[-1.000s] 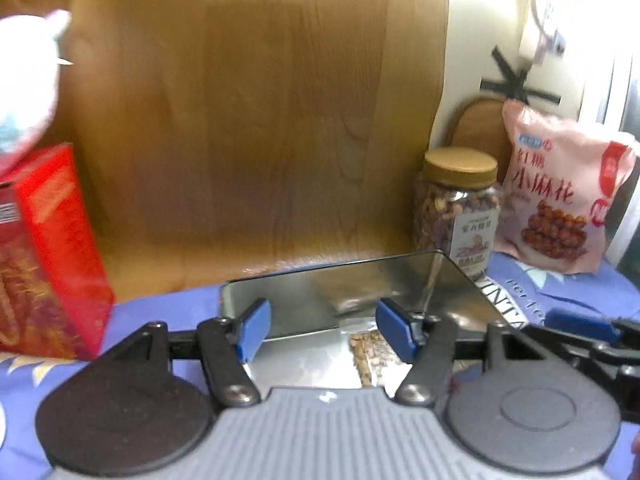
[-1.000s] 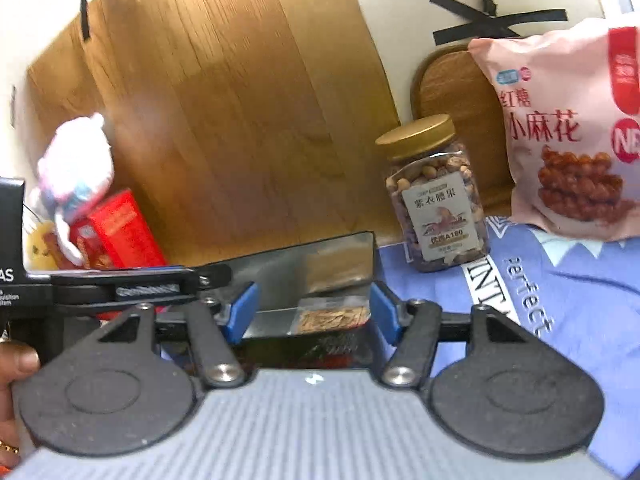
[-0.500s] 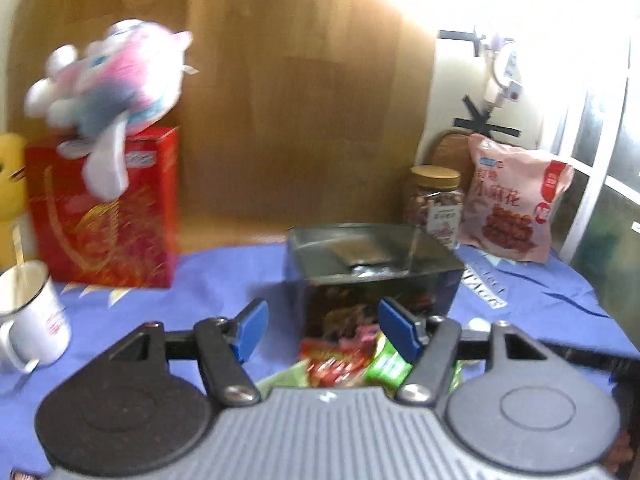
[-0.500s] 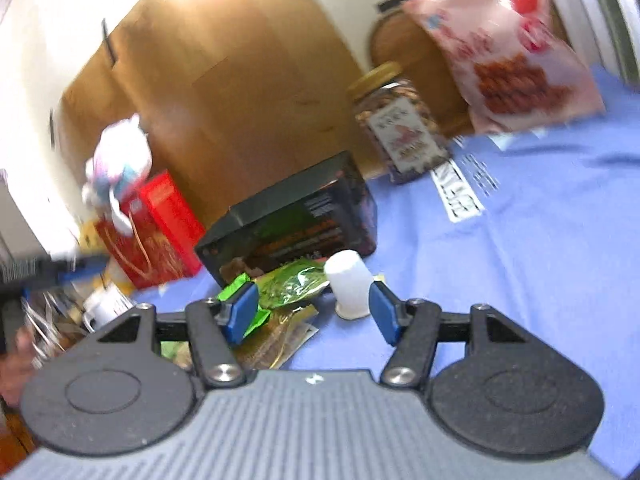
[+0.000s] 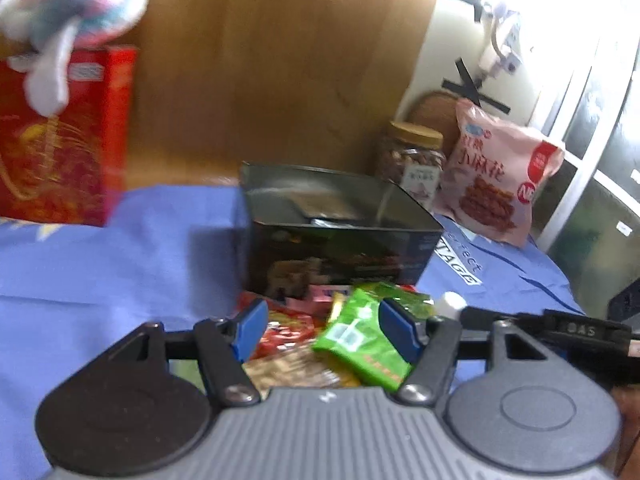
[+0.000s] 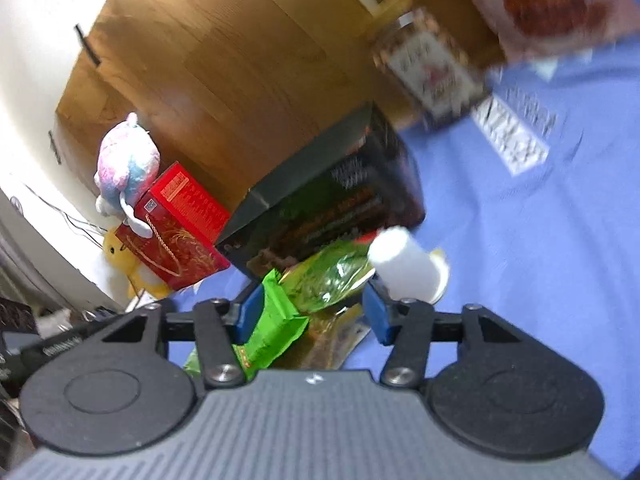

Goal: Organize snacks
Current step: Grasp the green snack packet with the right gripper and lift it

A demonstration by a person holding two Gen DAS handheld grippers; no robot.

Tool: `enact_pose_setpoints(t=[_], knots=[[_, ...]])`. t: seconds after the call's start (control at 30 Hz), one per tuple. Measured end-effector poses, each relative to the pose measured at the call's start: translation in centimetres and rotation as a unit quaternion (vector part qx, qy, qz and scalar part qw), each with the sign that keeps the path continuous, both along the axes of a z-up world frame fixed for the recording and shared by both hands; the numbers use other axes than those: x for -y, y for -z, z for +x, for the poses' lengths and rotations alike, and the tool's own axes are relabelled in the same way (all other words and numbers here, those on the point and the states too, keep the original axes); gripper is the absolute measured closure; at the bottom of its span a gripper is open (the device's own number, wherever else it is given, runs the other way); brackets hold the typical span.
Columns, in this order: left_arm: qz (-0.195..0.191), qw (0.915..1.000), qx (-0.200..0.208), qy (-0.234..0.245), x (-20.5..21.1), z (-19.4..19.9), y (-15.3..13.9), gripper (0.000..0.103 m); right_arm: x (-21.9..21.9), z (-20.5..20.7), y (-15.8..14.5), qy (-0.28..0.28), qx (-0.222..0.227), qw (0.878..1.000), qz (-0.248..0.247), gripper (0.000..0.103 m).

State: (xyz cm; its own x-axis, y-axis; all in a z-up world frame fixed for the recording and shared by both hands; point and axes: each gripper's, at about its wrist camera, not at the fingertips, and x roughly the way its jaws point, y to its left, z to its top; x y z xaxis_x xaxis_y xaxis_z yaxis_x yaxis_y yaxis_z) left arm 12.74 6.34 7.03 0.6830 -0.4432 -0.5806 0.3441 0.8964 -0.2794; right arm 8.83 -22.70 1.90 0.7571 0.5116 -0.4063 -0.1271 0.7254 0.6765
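Observation:
A black open-topped box (image 5: 340, 236) (image 6: 332, 200) stands on the blue cloth. In front of it lies a heap of snack packets: a red one (image 5: 286, 330), a bright green one (image 5: 360, 340) (image 6: 276, 324) and a shiny yellow-green one (image 6: 332, 276). A small white cup (image 6: 404, 268) (image 5: 450, 304) lies tipped at the heap's right. My left gripper (image 5: 323, 330) hovers open just above the red and green packets. My right gripper (image 6: 314, 314) is rolled to one side, its jaws closing, with the green packets between them but not pressed.
A red gift box (image 5: 60, 140) with a plush toy (image 5: 72, 8) on top stands at the back left. A nut jar (image 5: 414, 160) and a pink snack bag (image 5: 496, 184) lean against the wall at the back right. A wooden board (image 5: 260, 60) stands behind.
Both grippers have drawn back from over the black box and sunk toward the packet heap. The right gripper has rolled, and its jaws have narrowed a little.

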Motion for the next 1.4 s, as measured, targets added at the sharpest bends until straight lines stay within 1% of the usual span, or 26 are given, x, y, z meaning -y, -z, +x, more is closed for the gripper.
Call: enact_pose_setpoints(t=[0.1,0.13,0.17,0.2,0.23,0.27,0.33,0.37,0.47,0.57,0.63,0.7,0.8,0.83,0.87,1.0,1.07,1.17,1.3,1.4], knots=[[0.01,0.9999,-0.009,0.0,1.7,1.0,1.4,0.041,-0.1,1.0,1.0,0.022,-0.026,0.999,0.019,0.047],[0.014,0.9998,-0.012,0.003,2.1,1.2,1.8,0.045,0.0,1.4,1.4,0.024,-0.031,0.999,0.03,0.05],[0.021,0.9995,-0.021,0.007,2.6,1.4,2.4,0.054,0.0,1.7,1.7,0.025,-0.035,0.998,0.043,0.061],[0.028,0.999,-0.033,0.011,2.9,1.4,2.9,0.058,-0.1,2.1,2.0,0.026,-0.04,0.998,0.049,0.071],[0.023,0.9992,-0.031,0.011,2.8,1.1,3.1,0.059,-0.2,2.3,2.1,0.03,-0.044,0.998,0.046,0.085],[0.025,0.9992,-0.027,0.015,2.8,0.8,3.0,0.061,-0.2,2.4,2.2,0.037,-0.045,0.997,0.042,0.088],[0.032,0.999,-0.024,0.022,2.6,-0.1,2.7,0.063,0.4,2.0,2.3,0.032,-0.043,0.996,0.066,0.096],[0.033,0.9989,-0.024,0.023,2.4,-0.4,2.6,0.064,0.7,1.4,2.2,0.027,-0.04,0.996,0.071,0.097],[0.027,0.9991,-0.024,0.023,1.6,-1.5,2.3,0.065,1.8,-1.5,1.6,0.018,-0.024,0.997,0.07,0.099],[0.02,0.9994,-0.02,0.021,0.7,-2.5,1.8,0.065,3.6,-5.4,1.5,0.027,-0.013,0.998,0.05,0.099],[0.01,0.9995,-0.02,0.022,0.3,-3.1,1.4,0.062,5.4,-7.9,2.0,0.043,-0.023,0.997,0.055,0.101],[0.001,0.9995,-0.018,0.027,0.3,-3.6,1.0,0.062,6.9,-10.2,2.4,0.064,-0.03,0.996,0.049,0.101],[-0.012,0.9986,-0.008,0.051,1.3,-4.8,0.2,0.062,8.1,-13.1,3.0,0.083,-0.034,0.995,0.033,0.099],[-0.015,0.9979,-0.006,0.062,1.9,-5.1,0.0,0.061,8.3,-13.9,3.1,0.088,-0.034,0.995,0.033,0.096],[-0.018,0.9969,-0.003,0.076,2.6,-5.4,-0.2,0.06,8.5,-14.5,3.1,0.094,-0.032,0.995,0.032,0.096],[-0.009,0.9927,0.006,0.121,6.2,-6.2,-0.3,0.057,8.4,-14.8,3.0,0.091,-0.018,0.995,0.027,0.096],[-0.002,0.9916,-0.001,0.129,7.7,-6.2,0.3,0.054,8.2,-14.3,2.8,0.082,-0.013,0.996,0.03,0.095],[0.0,0.9902,-0.027,0.137,9.4,-5.9,1.4,0.054,8.1,-13.4,2.5,0.072,-0.002,0.997,0.026,0.094],[0.0,0.9881,-0.049,0.146,10.1,-6.6,2.7,0.054,8.1,-11.6,2.0,0.064,0.012,0.998,-0.002,0.09],[-0.024,0.9868,-0.08,0.139,9.4,-6.9,3.8,0.054,8.1,-9.9,1.5,0.05,0.021,0.998,-0.026,0.084]])
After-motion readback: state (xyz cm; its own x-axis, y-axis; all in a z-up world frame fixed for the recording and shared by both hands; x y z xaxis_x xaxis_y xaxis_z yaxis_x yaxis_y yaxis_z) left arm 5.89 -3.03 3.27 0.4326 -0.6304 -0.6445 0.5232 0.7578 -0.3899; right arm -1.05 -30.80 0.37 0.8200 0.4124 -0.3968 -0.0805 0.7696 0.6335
